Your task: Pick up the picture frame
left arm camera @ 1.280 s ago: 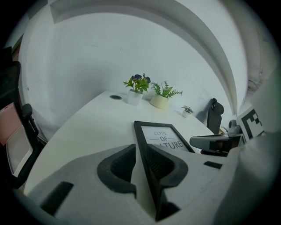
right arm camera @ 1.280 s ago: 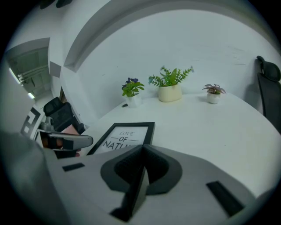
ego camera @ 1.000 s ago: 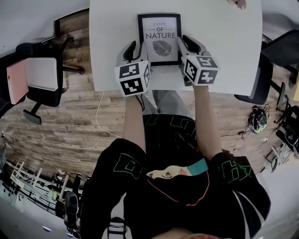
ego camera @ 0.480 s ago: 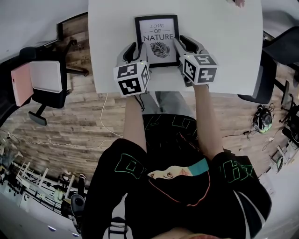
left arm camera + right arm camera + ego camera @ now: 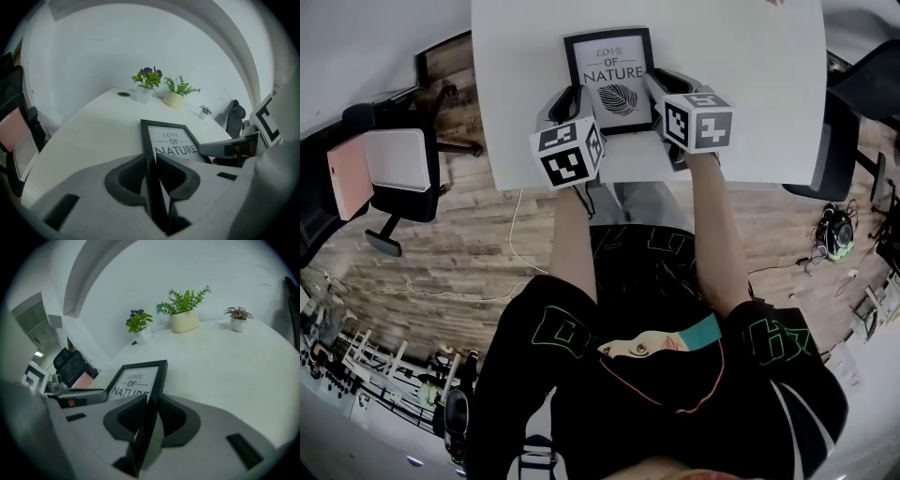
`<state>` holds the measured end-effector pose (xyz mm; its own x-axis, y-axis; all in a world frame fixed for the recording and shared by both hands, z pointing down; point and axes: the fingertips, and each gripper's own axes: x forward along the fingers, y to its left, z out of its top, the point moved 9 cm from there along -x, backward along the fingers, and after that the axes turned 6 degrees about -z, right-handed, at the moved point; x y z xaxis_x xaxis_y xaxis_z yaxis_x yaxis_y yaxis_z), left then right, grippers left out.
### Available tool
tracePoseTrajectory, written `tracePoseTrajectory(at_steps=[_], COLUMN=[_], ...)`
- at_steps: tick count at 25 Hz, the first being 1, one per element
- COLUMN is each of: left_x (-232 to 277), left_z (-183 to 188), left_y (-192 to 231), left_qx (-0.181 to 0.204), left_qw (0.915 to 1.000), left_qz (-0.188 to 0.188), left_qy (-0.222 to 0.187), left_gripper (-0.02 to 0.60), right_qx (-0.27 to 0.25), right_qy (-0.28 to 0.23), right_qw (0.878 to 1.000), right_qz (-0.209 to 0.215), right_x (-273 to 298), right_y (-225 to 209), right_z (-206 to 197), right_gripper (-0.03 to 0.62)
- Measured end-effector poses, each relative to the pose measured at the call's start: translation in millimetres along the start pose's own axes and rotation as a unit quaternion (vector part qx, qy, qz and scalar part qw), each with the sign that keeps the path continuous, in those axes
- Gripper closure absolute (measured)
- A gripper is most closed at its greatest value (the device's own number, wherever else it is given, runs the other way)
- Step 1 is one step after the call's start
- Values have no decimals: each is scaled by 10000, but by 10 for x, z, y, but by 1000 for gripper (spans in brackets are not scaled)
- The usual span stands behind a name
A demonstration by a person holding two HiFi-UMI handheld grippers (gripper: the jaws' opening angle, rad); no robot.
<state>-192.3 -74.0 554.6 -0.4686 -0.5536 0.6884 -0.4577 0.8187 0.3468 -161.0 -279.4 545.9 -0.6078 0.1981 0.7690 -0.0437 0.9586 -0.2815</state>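
Observation:
A black picture frame [image 5: 609,75] with a "Love of Nature" leaf print lies near the front edge of the white table [image 5: 741,94]. My left gripper [image 5: 570,101] straddles the frame's left edge and my right gripper [image 5: 666,89] its right edge. In the left gripper view the frame [image 5: 171,140] runs edge-on between the jaws of the left gripper [image 5: 151,176]. These jaws are closing, with both pads against the black rim. In the right gripper view the frame [image 5: 136,380] is clamped by the right gripper [image 5: 151,416] in the same way, and its jaws are closing too.
Three small potted plants [image 5: 183,310] stand at the table's far side. An office chair holding a pink pad [image 5: 389,169] is left of the table, and a dark chair [image 5: 839,141] is at its right. A white cable [image 5: 516,234] trails over the wooden floor.
The head view has shifted a little, so the table and frame sit higher in the picture. The right gripper has tilted slightly. Both grippers stay on the frame's side edges.

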Motion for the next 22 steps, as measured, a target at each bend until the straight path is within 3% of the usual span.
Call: tracePoseTrajectory(at_steps=[6, 22], left_x=[-31, -260], left_z=[52, 731], left_y=[-57, -351], left_qx=[40, 512], left_qw=[10000, 9948], left_qz=[68, -92], left_qy=[-35, -873], left_gripper=[508, 509], right_qx=[54, 10], right_qy=[59, -1051], right_qw=[9999, 9944], right_qz=[-80, -74], right_x=[-47, -505], right_y=[-12, -29], right_z=[13, 566], right_gripper=[514, 516])
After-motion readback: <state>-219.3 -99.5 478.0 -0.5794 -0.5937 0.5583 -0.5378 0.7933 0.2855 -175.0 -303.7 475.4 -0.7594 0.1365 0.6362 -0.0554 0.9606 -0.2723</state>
